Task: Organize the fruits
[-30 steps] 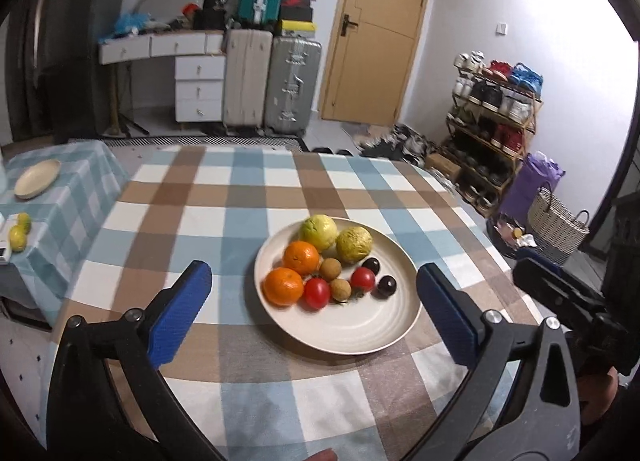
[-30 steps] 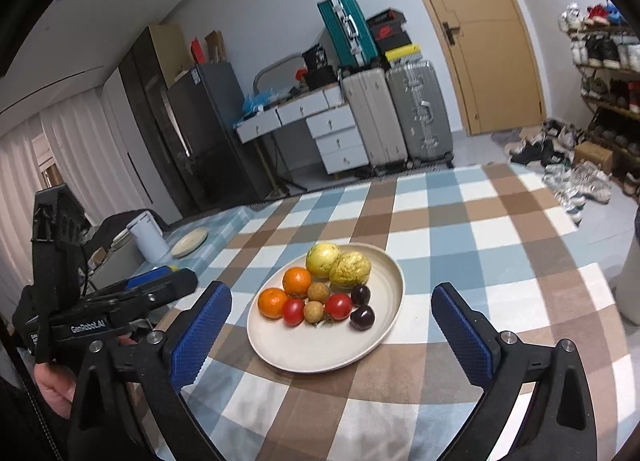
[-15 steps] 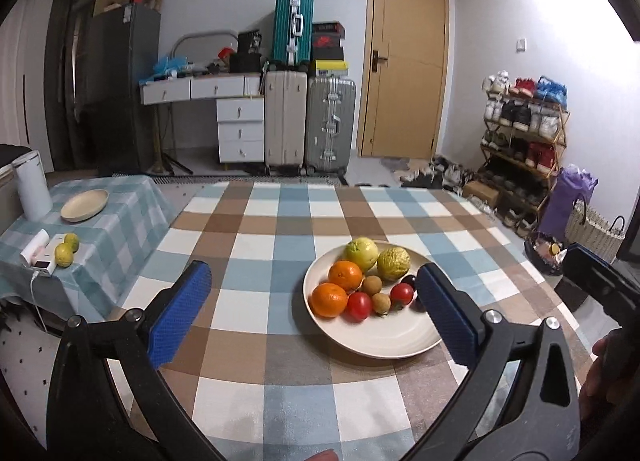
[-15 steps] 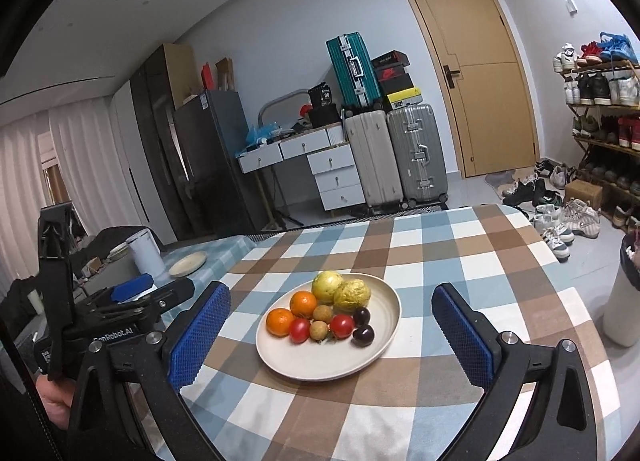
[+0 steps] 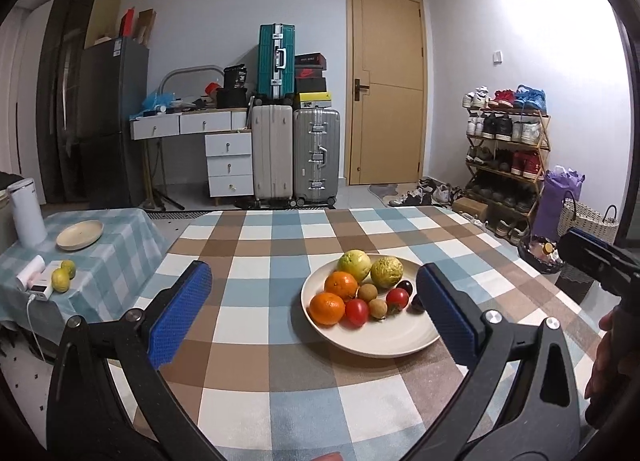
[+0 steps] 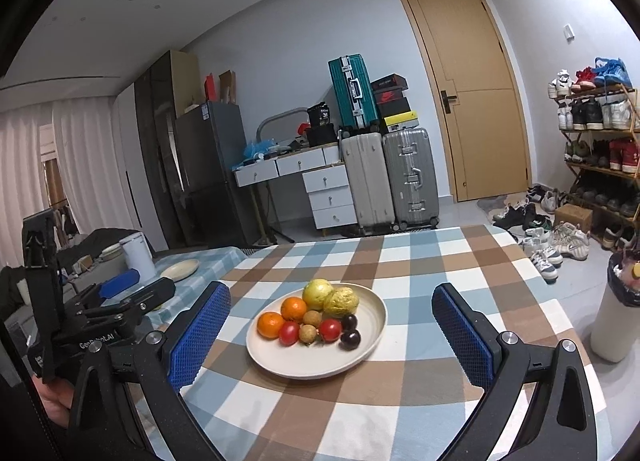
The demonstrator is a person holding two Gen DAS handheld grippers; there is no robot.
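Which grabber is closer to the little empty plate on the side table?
Left. The left gripper hovers on the same side as the empty plate; the right gripper is beyond the fruit plate.

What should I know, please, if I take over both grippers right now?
Left gripper: jaws open, empty, above the near table edge.
Right gripper: jaws open, empty, facing the plate.
Things: two oranges, two tomatoes, two yellow-green fruits, two small brown ones and two dark ones all sit on the plate. A second plate lies bare on the side table.
Done: nothing visibly sorted.
Left: all sorting.
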